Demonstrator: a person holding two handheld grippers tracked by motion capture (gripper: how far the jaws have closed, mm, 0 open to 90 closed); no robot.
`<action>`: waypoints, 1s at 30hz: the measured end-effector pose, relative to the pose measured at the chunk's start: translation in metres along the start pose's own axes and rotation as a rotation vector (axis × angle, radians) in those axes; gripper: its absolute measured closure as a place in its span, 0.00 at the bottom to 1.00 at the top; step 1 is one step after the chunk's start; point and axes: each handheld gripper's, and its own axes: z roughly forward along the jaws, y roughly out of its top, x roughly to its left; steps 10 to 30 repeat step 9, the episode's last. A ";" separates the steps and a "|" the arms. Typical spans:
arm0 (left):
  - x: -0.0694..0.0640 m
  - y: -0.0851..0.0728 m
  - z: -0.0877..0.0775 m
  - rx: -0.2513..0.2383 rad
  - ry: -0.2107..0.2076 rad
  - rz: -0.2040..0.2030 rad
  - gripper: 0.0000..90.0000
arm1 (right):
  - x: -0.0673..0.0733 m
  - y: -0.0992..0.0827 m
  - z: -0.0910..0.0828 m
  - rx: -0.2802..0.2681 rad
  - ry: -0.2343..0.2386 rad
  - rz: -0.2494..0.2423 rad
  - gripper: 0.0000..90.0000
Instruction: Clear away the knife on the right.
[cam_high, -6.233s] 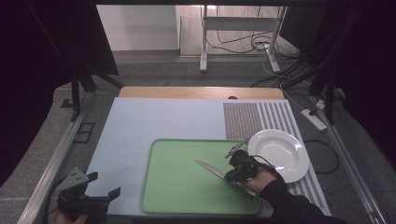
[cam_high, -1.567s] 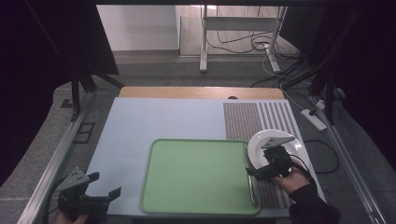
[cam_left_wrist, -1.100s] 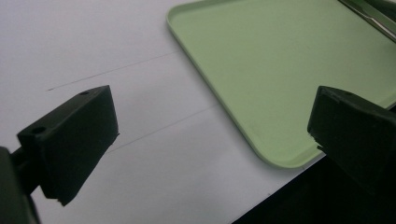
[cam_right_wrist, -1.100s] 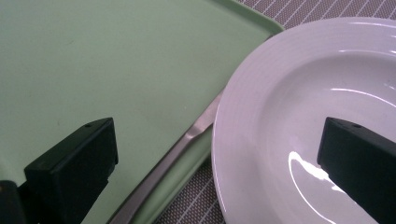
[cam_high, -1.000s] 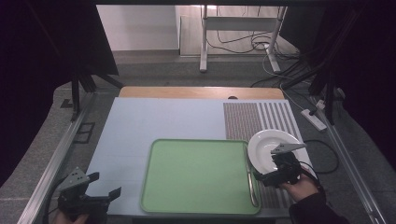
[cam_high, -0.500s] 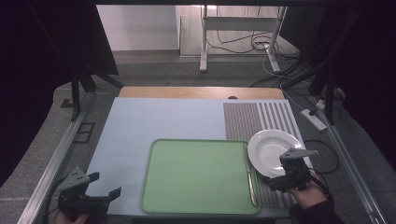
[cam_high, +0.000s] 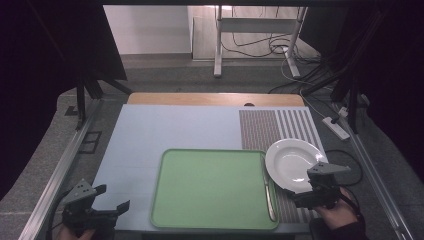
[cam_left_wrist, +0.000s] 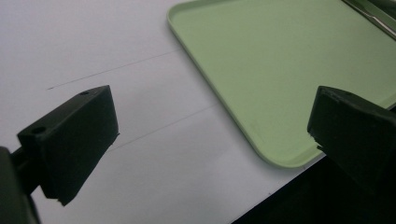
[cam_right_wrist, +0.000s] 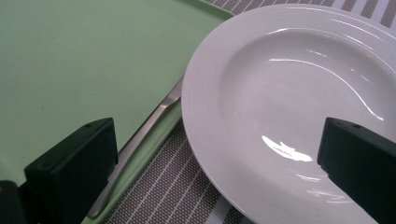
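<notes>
At the near left corner of the desk (cam_high: 175, 125) the left gripper (cam_high: 102, 205) rests low, its jaws wide apart and holding nothing; in the left gripper view they frame bare white surface and the near corner of the green tray (cam_left_wrist: 280, 70). At the near right edge the right gripper (cam_high: 312, 195) hovers just in front of the white plate (cam_high: 292, 162), jaws spread wide and empty, touching nothing. In the right gripper view the gap between the jaws takes in the plate's near rim (cam_right_wrist: 289, 107) and the knife (cam_right_wrist: 140, 140), which lies along the tray's right edge, inside the tray's raised lip and just beside the plate. Farther on, the plate sits on the striped placemat (cam_high: 277, 125), its left rim reaching the tray's right edge.

The risk I judge from here: the plate is glazed, shallow and lies flat on the mat, so a jaw pushed under its rim may slide it away instead of gripping, or shove it against the tray. A pinch on the rim alone could let the plate tilt and slip when lifted. The knife is thin and pressed into the tray's corner channel, so closing on it may only skid it along the lip or knock the plate
</notes>
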 end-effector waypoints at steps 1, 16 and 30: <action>0.000 0.000 0.000 0.000 0.000 0.000 0.02 | 0.000 -0.001 -0.001 0.003 -0.003 0.002 0.00; 0.000 0.000 0.000 -0.002 -0.001 -0.003 0.02 | 0.000 -0.004 -0.004 0.022 -0.012 0.011 0.00; 0.000 0.000 0.000 -0.002 -0.001 -0.003 0.02 | 0.000 -0.004 -0.004 0.022 -0.012 0.011 0.00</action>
